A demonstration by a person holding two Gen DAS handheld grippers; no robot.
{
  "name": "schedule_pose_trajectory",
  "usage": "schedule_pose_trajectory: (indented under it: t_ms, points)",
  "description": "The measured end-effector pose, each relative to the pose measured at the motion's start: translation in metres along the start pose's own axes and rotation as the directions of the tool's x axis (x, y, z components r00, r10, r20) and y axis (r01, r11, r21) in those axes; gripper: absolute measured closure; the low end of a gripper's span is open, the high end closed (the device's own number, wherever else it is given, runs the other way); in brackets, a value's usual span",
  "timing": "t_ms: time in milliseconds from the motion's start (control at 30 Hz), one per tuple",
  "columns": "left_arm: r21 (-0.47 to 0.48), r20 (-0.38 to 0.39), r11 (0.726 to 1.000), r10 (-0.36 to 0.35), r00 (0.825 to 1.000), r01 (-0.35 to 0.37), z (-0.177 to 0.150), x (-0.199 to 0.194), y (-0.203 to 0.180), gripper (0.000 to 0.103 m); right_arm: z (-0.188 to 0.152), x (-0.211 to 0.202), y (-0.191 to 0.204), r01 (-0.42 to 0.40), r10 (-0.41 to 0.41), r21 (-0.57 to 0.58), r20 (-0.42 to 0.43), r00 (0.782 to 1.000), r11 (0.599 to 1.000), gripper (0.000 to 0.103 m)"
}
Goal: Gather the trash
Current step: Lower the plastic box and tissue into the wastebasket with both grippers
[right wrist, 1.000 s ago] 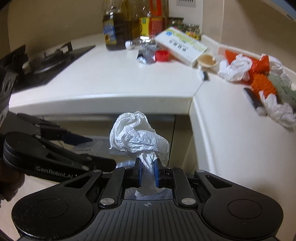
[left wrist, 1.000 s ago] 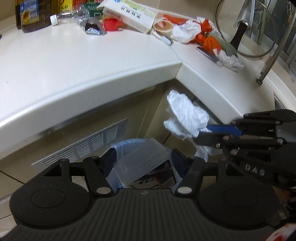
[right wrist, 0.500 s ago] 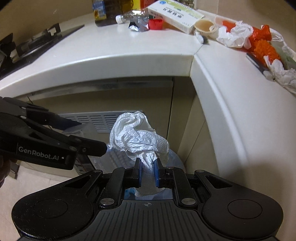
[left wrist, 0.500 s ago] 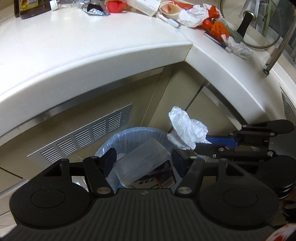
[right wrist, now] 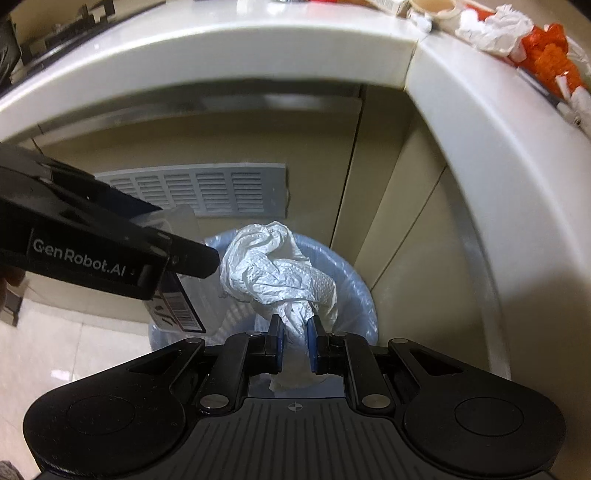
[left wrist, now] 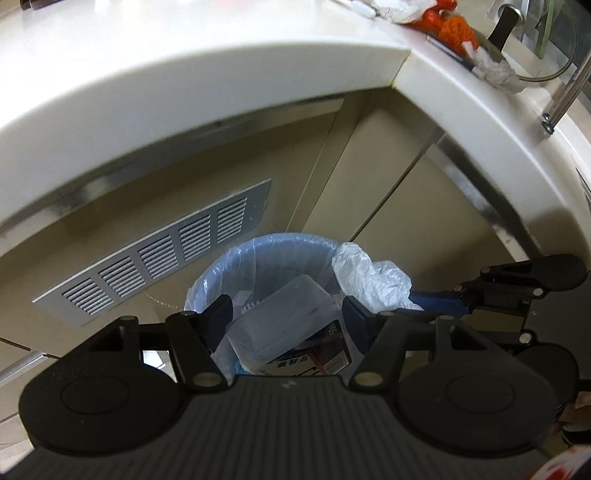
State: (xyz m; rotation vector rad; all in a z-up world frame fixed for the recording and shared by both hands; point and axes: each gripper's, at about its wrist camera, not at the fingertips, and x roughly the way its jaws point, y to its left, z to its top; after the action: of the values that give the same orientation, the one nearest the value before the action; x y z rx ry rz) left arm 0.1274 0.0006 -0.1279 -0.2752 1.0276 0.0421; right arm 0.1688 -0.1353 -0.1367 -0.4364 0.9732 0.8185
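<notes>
A bin with a pale blue liner (left wrist: pixel 266 247) stands on the floor below the curved counter. My left gripper (left wrist: pixel 286 310) is shut on a clear plastic box (left wrist: pixel 280 325) with a printed label, held just over the bin's mouth. My right gripper (right wrist: pixel 294 332) is shut on a crumpled white paper towel (right wrist: pixel 280 266), which hangs over the bin (right wrist: pixel 354 288). In the right wrist view the left gripper (right wrist: pixel 184 236) comes in from the left with the box (right wrist: pixel 192 299). The left wrist view has the right gripper (left wrist: pixel 421 304) and its towel (left wrist: pixel 369 280) at the bin's right rim.
The white counter edge (left wrist: pixel 221 85) overhangs both grippers. On top lie crumpled white paper (right wrist: pixel 495 29) and orange wrapping (right wrist: pixel 546 51), with a glass lid (left wrist: pixel 554 55) further right. A vent grille (left wrist: pixel 159 254) and cabinet doors (left wrist: pixel 369 177) stand behind the bin. Tiled floor (right wrist: pixel 74 350) lies at the left.
Both grippers have sunk from counter height to just above the bin, each keeping its load. The countertop has slid up toward the frames' top edge.
</notes>
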Motion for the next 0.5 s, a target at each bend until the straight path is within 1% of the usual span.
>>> schedule_pose_trajectory:
  t_ms: [300,500]
  points:
    - [-0.007,-0.063,1.000,0.015,0.998,-0.015,-0.005,0.023,0.007,0.041,-0.008,0.027,0.003,0.014,-0.014,0.002,-0.054,0.998,1.000,0.089]
    - [-0.010,-0.090,1.000,0.012,0.996,-0.012,-0.007,0.035,0.007,0.041,-0.014,0.037,0.002,0.016,-0.015,0.014,-0.076,0.997,1.000,0.089]
